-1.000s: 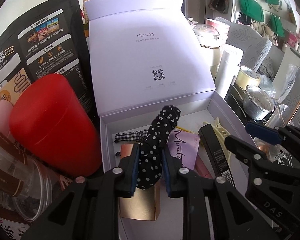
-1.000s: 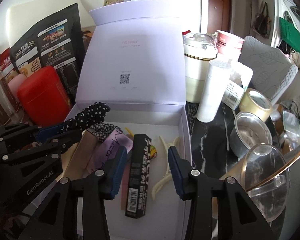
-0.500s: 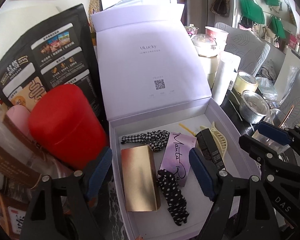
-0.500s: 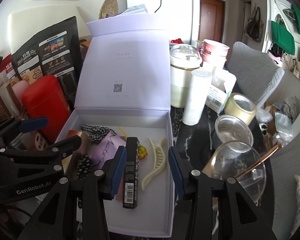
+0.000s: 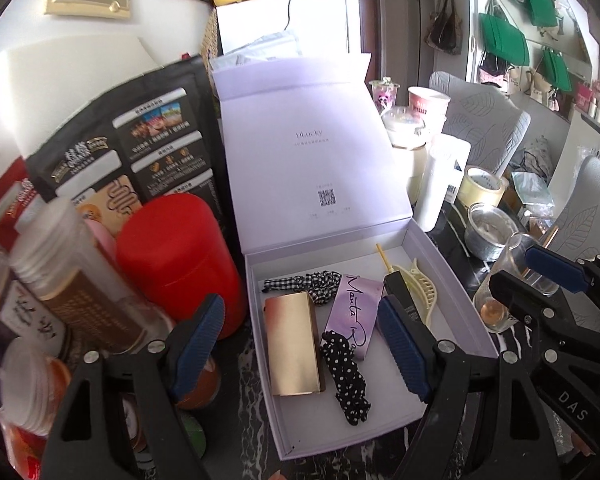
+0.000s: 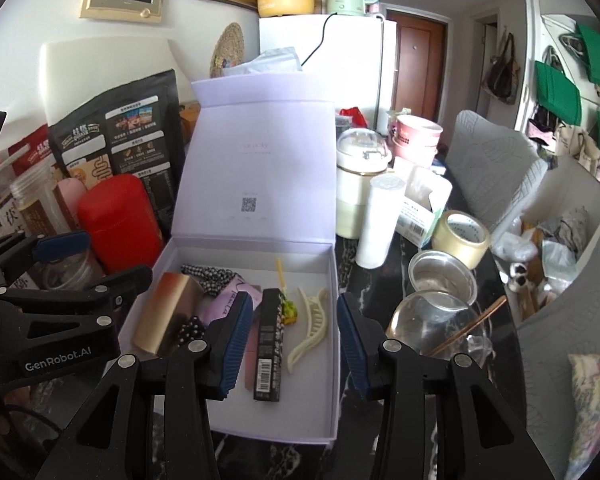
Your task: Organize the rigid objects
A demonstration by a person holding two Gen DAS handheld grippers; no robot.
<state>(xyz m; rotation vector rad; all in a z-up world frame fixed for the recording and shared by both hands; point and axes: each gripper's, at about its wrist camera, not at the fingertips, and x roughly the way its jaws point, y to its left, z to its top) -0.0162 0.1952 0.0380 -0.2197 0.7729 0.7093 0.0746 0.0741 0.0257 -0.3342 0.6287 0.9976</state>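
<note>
Lilac gift box (image 5: 451,280), lid up, centre of both views, on dark marbled tabletop (image 6: 379,280). Contents: gold case (image 5: 294,346) at box left; polka-dot scrunchie (image 5: 345,376) lying loose just right of it, partly on purple card (image 5: 353,318); gingham scrunchie (image 5: 303,282) toward rear; black carton w/ barcode (image 6: 270,344) mid; cream claw clip (image 6: 309,330) right of it. Left gripper (image 5: 301,346) – jaws spread wide, having just been opening, nothing gripped, hovering above box. Right gripper (image 6: 294,342) – jaws partly apart, having just been opening a little, nothing btwn pads. Red canister (image 5: 176,256) left of box; tape roll (image 6: 463,238) & steel bowl (image 6: 441,276) at right.
</note>
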